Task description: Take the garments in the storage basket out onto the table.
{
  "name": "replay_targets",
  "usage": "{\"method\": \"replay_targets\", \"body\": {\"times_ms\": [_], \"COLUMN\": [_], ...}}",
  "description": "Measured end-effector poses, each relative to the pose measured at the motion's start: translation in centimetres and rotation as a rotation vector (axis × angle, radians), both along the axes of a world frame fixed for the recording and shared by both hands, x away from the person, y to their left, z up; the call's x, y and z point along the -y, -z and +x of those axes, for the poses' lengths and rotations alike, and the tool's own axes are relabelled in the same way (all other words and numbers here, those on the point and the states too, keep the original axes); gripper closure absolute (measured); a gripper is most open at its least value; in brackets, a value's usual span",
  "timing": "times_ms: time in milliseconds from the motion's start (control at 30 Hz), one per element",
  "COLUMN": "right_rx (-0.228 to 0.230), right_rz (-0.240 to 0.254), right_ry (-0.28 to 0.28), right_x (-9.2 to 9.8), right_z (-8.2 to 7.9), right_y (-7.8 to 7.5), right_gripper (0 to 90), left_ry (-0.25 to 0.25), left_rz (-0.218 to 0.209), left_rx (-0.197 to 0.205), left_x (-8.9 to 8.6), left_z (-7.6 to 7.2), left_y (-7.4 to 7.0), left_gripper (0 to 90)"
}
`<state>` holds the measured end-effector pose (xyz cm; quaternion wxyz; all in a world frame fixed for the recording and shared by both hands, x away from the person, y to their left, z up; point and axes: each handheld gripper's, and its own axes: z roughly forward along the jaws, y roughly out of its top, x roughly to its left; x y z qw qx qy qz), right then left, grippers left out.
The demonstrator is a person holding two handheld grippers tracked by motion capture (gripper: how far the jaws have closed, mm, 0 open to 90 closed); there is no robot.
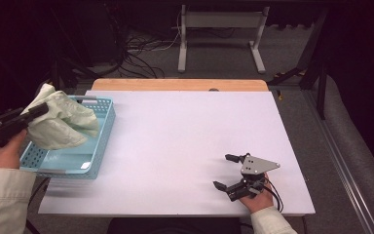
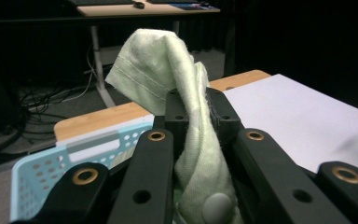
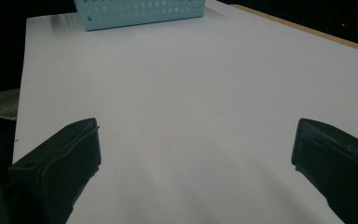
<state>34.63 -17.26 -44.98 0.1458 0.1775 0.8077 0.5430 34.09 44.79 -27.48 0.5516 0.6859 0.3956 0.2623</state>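
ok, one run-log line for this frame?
left gripper: shut on pale green cloth, lifted over blue basket | right gripper: open, nothing held, resting on white table

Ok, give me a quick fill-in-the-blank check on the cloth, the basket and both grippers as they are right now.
1. The left gripper is shut on a pale green ____.
2. The cloth hangs above the light blue ____.
3. The right gripper rests on the white table with its jaws ____.

Missing words: cloth; basket; open
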Motion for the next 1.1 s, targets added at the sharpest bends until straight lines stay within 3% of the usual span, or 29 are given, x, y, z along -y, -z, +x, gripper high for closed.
{"method": "replay_targets", "body": {"times_ms": [567, 1100], "right_rx": [0.000, 0.002], "right_rz": [0.001, 0.002], "right_ry": [-0.003, -0.008], "right_x": [0.0, 0.1], "right_z": [0.0, 0.0], "right_y": [0.0, 0.0], "right_gripper": [1.7, 1.7], "left_ry": [0.114, 0.220], "left_rz": [-0.033, -0.056], "left_rx": [0.036, 0.049], "left_x": [5.3, 10.6], "left_z": [2.6, 4.9], "left_y": [-1.3, -1.2], "left_gripper": [81.8, 81.8]}}
